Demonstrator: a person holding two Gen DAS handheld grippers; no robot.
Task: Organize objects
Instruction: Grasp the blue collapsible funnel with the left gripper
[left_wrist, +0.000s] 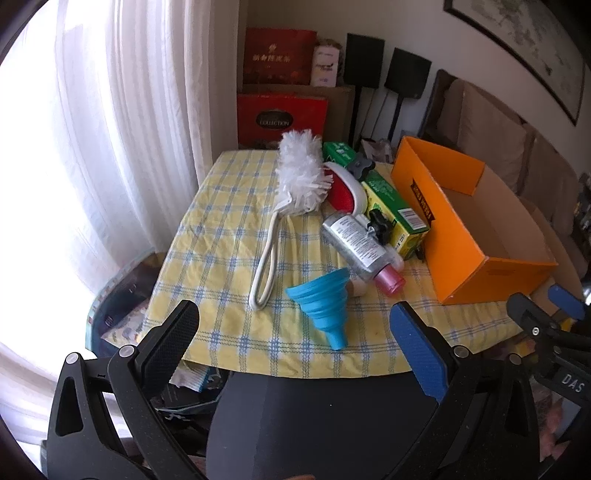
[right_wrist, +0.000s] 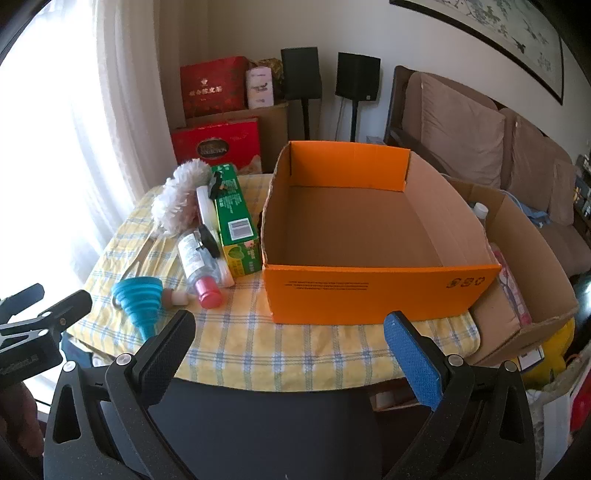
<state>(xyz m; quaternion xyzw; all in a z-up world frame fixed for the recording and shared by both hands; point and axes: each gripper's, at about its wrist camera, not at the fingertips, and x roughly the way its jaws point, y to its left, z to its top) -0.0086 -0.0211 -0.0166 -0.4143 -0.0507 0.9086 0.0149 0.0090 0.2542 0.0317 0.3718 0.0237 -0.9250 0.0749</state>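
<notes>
1. One open orange cardboard box (right_wrist: 373, 291) sits on the checked cloth (right_wrist: 251, 354).
2. Beside it: one ribbed blue funnel (left_wrist: 325, 306), one fluffy white duster (left_wrist: 299, 177), one clear bottle (left_wrist: 360, 245).
3. Left gripper (left_wrist: 295, 325) and right gripper (right_wrist: 290, 332): jaws apart, holding nothing.

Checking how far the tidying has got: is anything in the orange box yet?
No, the right wrist view shows only bare cardboard floor inside the orange box, while the blue funnel lies on the tablecloth beside it.
</notes>
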